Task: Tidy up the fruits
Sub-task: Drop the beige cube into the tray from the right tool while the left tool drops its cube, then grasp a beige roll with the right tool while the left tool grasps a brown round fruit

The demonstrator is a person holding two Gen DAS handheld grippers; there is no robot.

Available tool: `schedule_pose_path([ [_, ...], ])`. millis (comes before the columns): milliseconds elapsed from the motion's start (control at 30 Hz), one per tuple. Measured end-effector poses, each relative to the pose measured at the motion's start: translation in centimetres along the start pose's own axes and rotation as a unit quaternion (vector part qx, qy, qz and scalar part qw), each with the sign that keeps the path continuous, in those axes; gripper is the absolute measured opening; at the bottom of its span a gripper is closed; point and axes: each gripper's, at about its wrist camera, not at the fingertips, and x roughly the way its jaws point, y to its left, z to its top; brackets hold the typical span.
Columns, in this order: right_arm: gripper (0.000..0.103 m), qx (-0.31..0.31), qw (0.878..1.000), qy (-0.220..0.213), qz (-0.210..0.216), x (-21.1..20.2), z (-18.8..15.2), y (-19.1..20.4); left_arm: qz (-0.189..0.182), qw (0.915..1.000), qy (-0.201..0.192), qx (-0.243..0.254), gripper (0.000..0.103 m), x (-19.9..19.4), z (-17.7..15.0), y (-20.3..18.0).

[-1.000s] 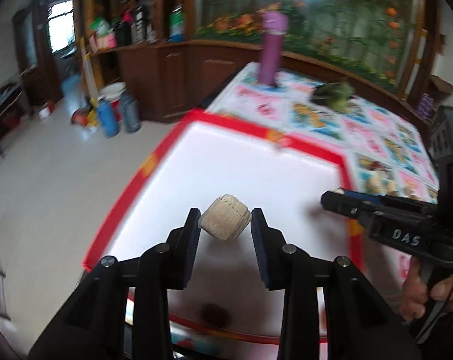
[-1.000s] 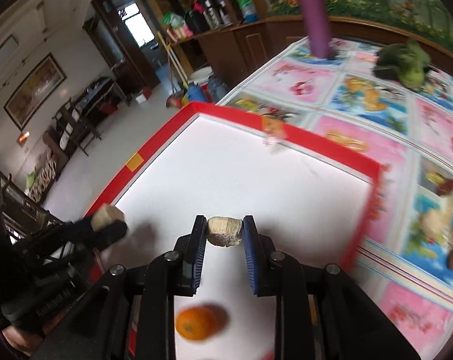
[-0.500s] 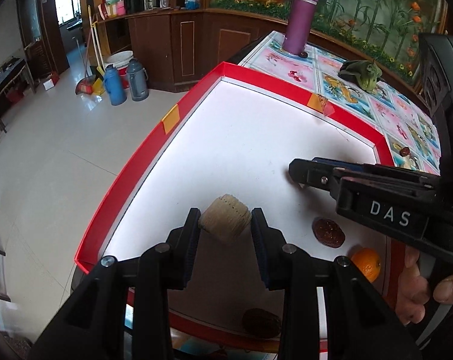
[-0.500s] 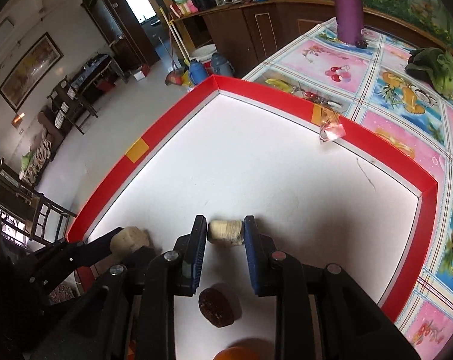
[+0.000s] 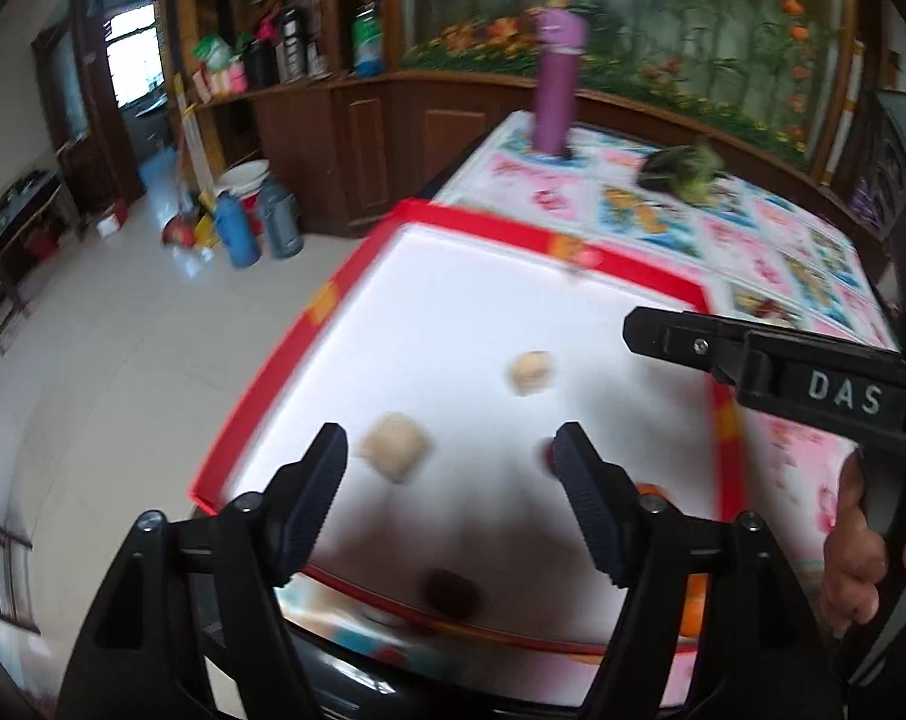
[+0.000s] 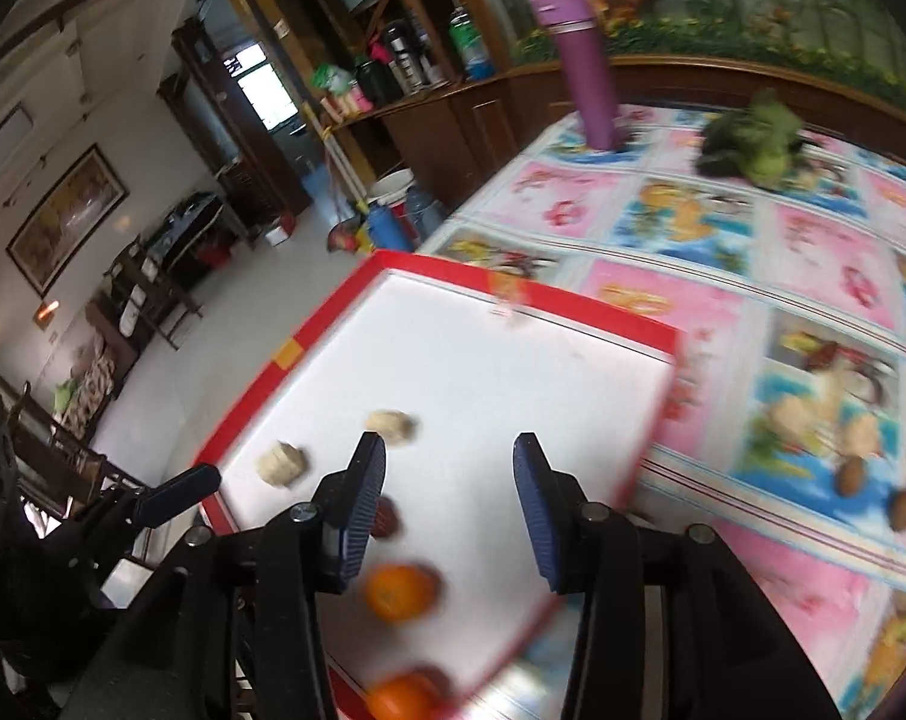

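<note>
Left wrist view, left gripper [image 5: 450,462] spread wide above tray [image 5: 261,396], right gripper [image 6: 449,480] likewise empty.

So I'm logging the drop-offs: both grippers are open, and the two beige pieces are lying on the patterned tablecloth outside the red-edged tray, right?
Not quite. Both the left gripper and right gripper are open, but the two beige pieces lie on the white floor of the red-edged tray, as the right wrist view shows.
</note>
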Motion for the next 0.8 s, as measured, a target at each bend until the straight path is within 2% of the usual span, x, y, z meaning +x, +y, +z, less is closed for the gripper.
schedule_pose_path([
  [200, 0.044, 0.059, 0.998, -0.004, -0.033, -3.4, -3.2, -6.5, -0.053, 0.9974, -0.001, 0.050, 0.074, -1.6, -0.6, -6.2],
  [400, 0.045, 0.110, 0.992, -0.006, -0.067, -6.6, -7.1, -12.1, -0.103, 0.9878, 0.025, 0.115, 0.074, -1.9, -2.2, -13.6],
  [600, 0.045, 0.120, 0.984, -0.035, -0.125, -10.1, -8.5, -15.9, -0.120, 0.9781, 0.050, 0.162, 0.074, -1.0, -3.7, -19.2],
  [733, 0.045, 0.132, 0.975, -0.037, -0.175, -10.8, -7.8, -20.0, -0.111, 0.9783, 0.033, 0.172, 0.074, -0.1, -2.4, -21.4],
  [800, 0.045, 0.144, 0.973, -0.030, -0.178, -10.6, -7.4, -21.9, -0.118, 0.9782, 0.036, 0.167, 0.074, 0.8, -1.5, -22.2],
])
